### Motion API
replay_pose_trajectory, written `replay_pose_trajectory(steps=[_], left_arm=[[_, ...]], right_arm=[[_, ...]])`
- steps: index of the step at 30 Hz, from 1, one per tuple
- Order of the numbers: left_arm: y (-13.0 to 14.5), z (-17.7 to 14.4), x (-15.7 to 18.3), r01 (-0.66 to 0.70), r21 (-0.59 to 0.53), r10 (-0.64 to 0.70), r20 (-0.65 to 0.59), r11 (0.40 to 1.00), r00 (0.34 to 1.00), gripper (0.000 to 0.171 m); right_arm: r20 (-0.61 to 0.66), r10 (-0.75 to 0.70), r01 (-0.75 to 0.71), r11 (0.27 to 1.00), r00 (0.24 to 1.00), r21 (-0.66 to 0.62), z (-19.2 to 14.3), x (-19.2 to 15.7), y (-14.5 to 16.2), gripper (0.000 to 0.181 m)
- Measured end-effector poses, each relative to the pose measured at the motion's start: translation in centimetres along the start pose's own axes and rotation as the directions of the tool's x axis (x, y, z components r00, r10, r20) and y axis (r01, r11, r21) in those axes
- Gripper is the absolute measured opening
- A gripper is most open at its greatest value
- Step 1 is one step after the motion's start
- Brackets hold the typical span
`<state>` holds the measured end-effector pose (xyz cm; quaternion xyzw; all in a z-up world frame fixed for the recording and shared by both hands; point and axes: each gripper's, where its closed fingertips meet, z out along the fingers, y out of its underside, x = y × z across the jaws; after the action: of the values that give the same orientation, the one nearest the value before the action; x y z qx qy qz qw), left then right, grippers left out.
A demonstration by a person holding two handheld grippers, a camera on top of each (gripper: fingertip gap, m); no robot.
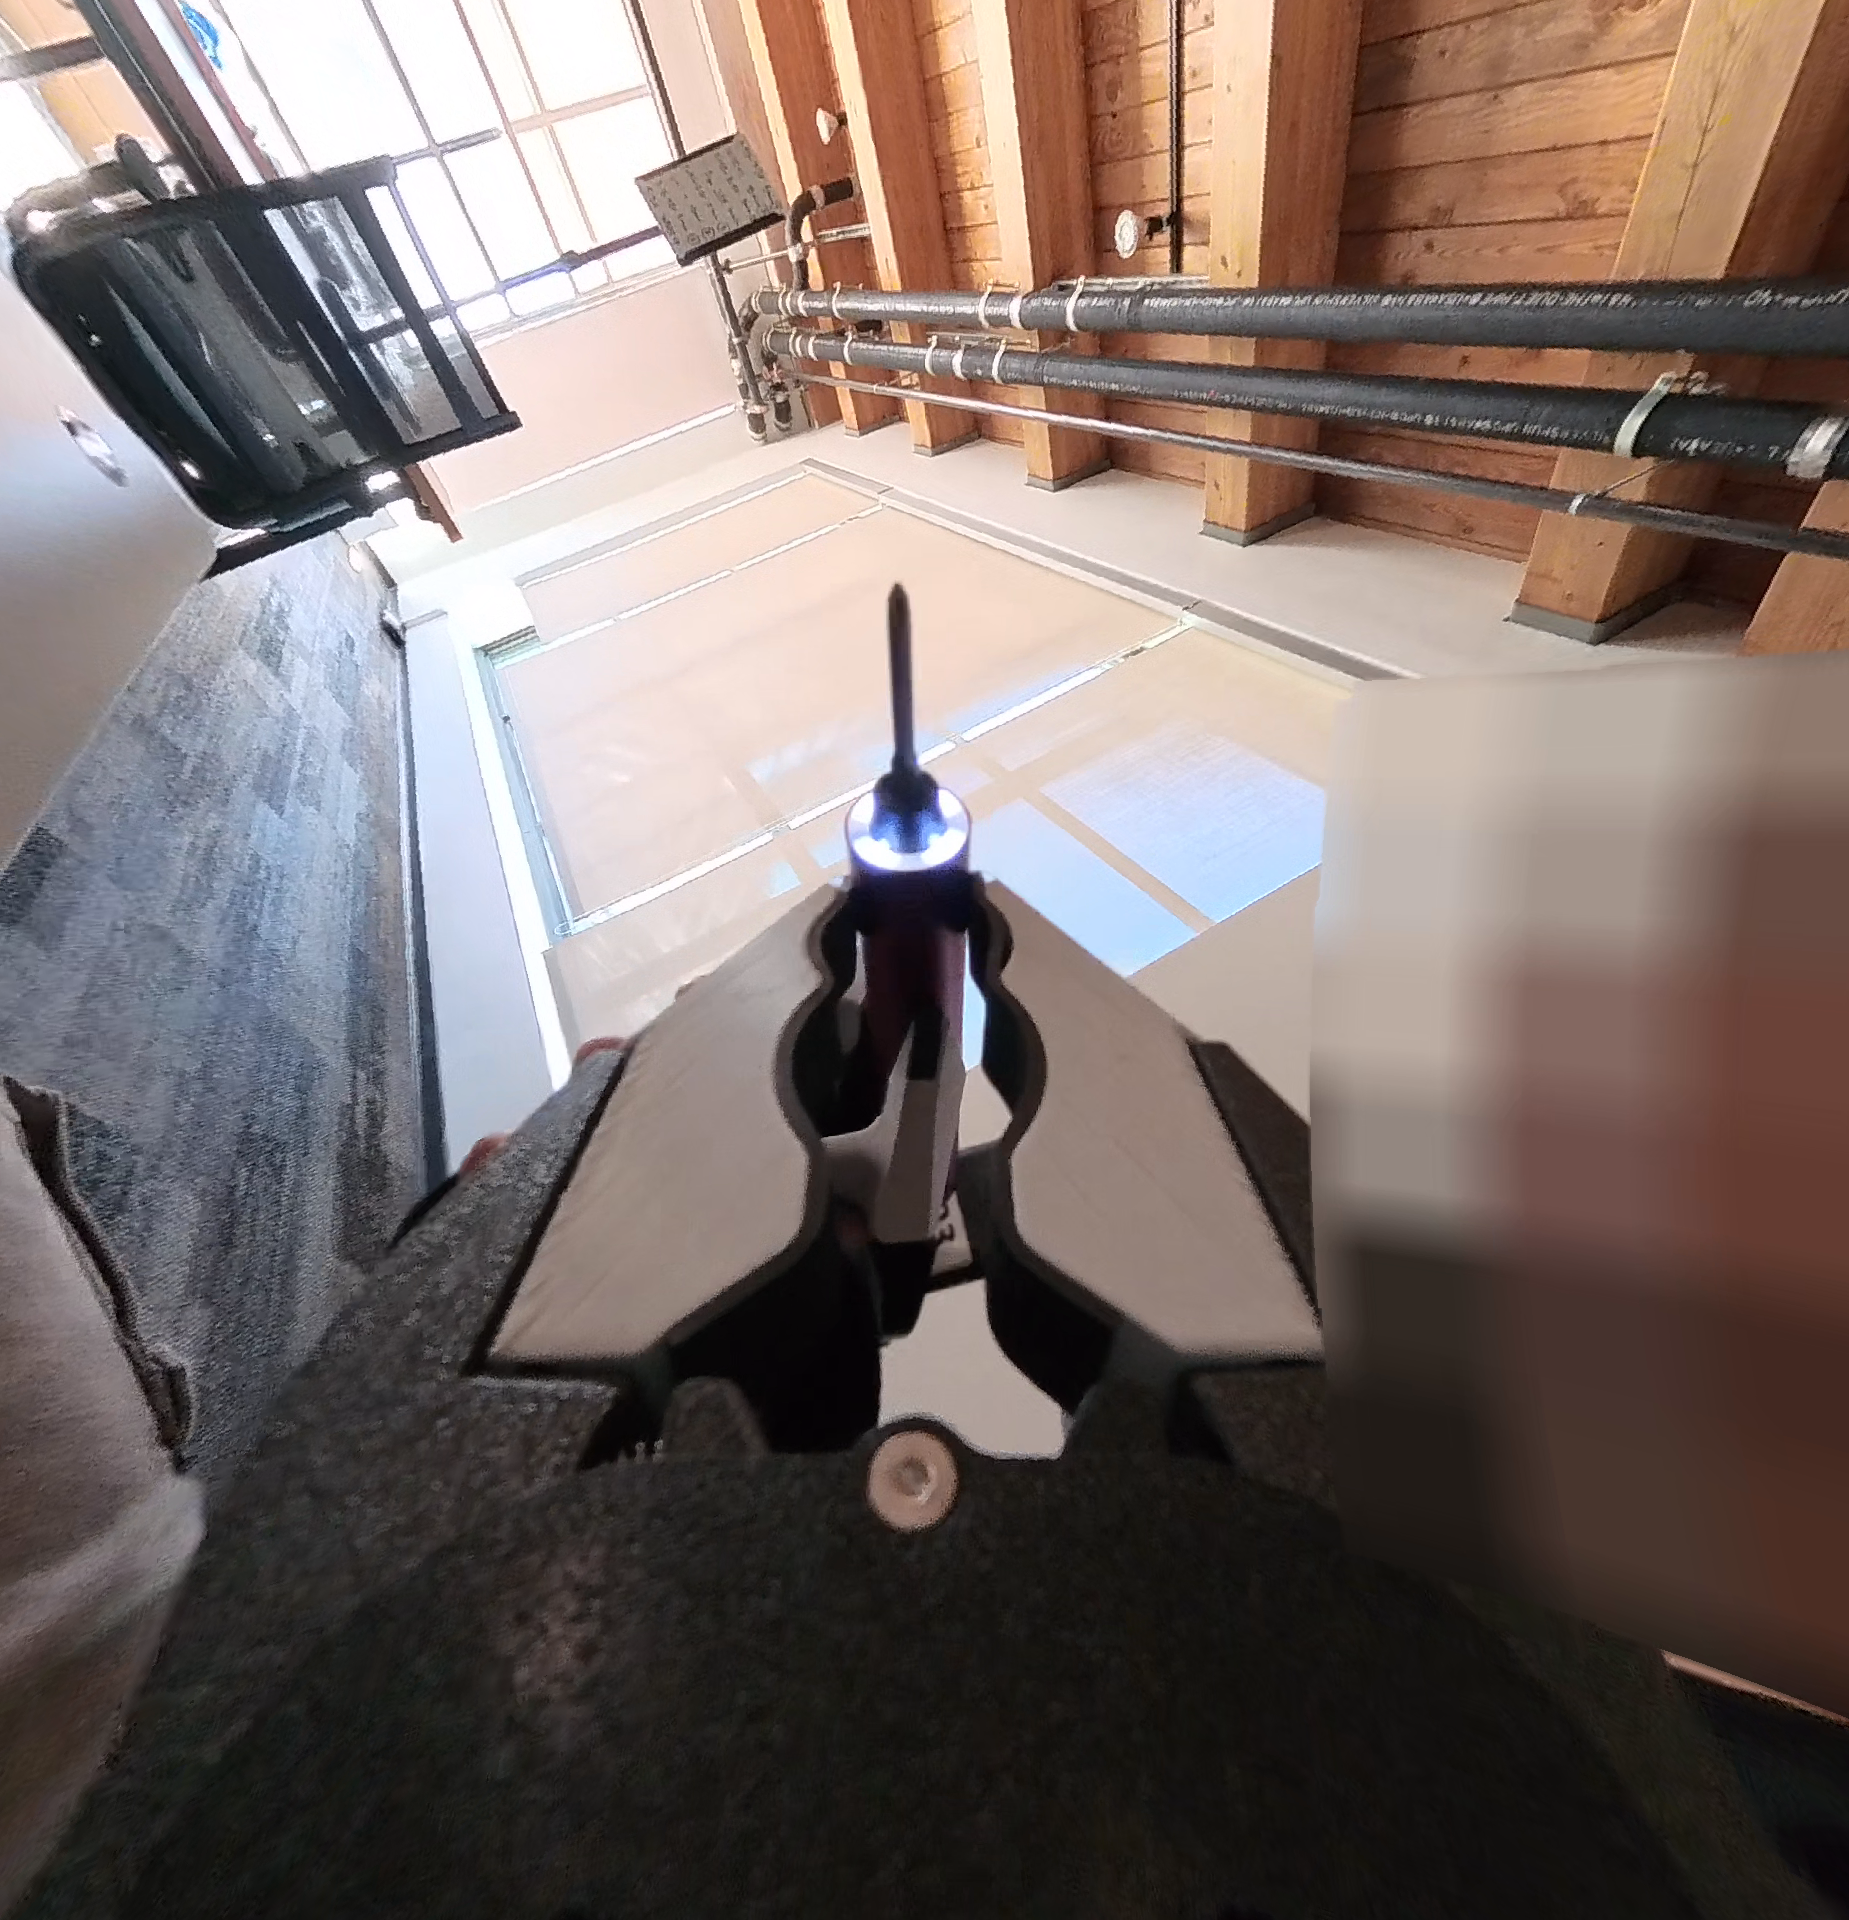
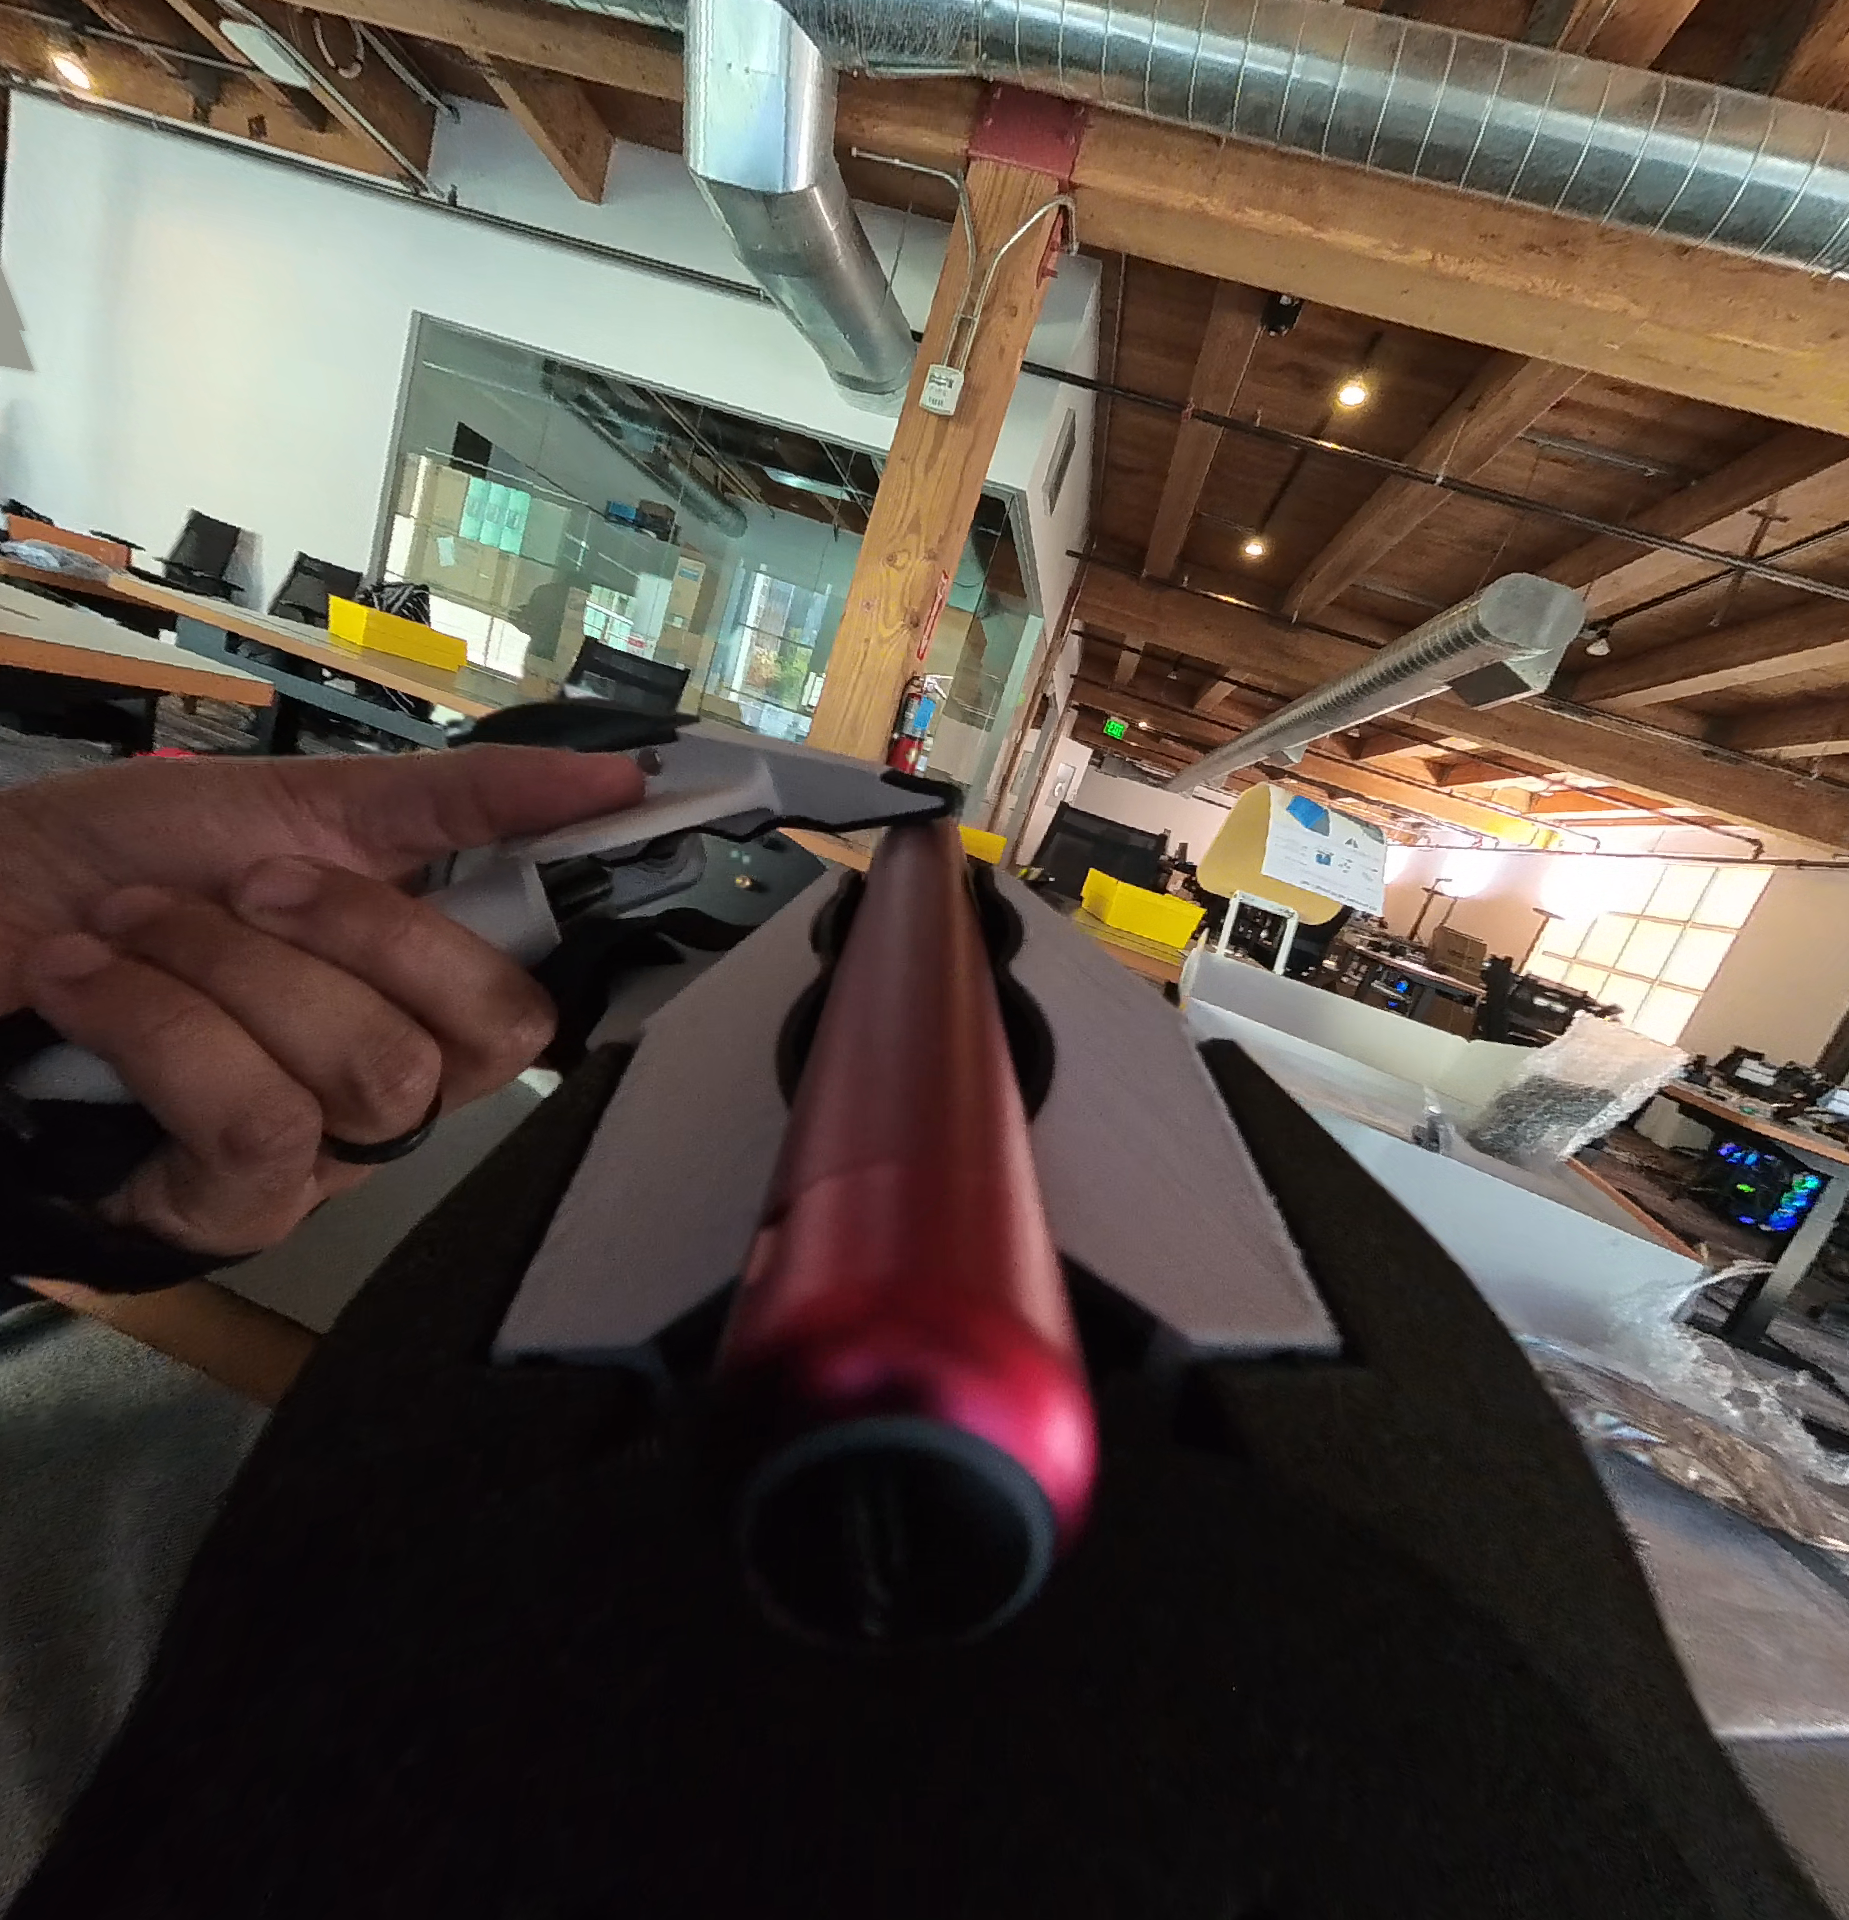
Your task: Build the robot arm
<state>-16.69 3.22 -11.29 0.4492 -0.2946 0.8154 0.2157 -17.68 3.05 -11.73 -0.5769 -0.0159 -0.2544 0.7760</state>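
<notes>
Two grippers, one tool between them. My left gripper point(image 1: 907, 904) is closed down on a dark red electric screwdriver point(image 1: 904, 997), pinching the barrel just behind its front collar. The jaws are nearly together, only the barrel width between them. A ring of white lights point(image 1: 906, 831) glows on that collar, and the black bit point(image 1: 904, 675) sticks out past the fingertips, pointing away from me toward a pale window blind point(image 1: 795, 727). That camera is tilted: grey carpet point(image 1: 203, 831) runs up the left side, and wooden beams with black pipes point(image 1: 1315, 343) fill the upper right.

My right gripper point(image 2: 904, 894) is also closed on the same screwdriver point(image 2: 899, 1143), further back along the body. The red barrel runs straight down the slot between the two grey fingers point(image 2: 681, 1122), and its black-rimmed rear end point(image 2: 894, 1527) sits close to the lens, blurred. Jaws narrow here too, touching the barrel on both sides.

From the right camera, the left gripper point(image 2: 935, 802) comes in from the left, its tips meeting the far end of the barrel. A hand point(image 2: 224, 977) wraps its handle, index finger stretched along the side, dark ring point(image 2: 380, 1143) on one finger.

Background is an open workshop: wooden post point(image 2: 930, 499), silver duct point(image 2: 795, 187), desks with yellow trays point(image 2: 395, 632), bubble wrap point(image 2: 1574, 1091) near right.
</notes>
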Motion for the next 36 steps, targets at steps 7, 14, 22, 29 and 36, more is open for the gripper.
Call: replay_pose_trajectory(steps=[7, 14, 22, 29, 36], left_arm=[[-1.6, -1.8, -2.0, -0.070, -0.114, 0.089, 0.167, 0.991, 0.982, 0.028], [-7.2, -8.2, 0.5, -0.318, -0.730, 0.713, 0.320, 0.606, 0.624, 0.034], [-21.2, -10.0, -7.8, -0.003, -0.980, 0.894, 0.181, 0.199, 0.409, 0.011], [-22.1, -12.3, -14.6, 0.130, -0.985, 0.886, -0.037, -0.109, 0.462, 0.012], [-21.3, -12.1, -15.0, -0.081, -0.867, 0.803, -0.489, -0.492, 0.341, 0.028]], right_arm=[[-0.010, 0.075, -0.075, 0.997, 0.997, -0.035, 1.5, 0.3, 1.7, 0.020], [-0.071, 0.023, -0.037, 0.979, 0.997, -0.200, 5.7, 2.5, 8.2, 0.020], [0.056, -0.153, 0.163, 0.939, 0.987, -0.303, 10.9, 1.1, 12.9, 0.021], [0.067, -0.142, 0.155, 0.949, 0.988, -0.275, 11.4, 0.8, 12.8, 0.021], [0.072, -0.115, 0.130, 0.955, 0.991, -0.266, 11.4, 0.8, 12.7, 0.020]])
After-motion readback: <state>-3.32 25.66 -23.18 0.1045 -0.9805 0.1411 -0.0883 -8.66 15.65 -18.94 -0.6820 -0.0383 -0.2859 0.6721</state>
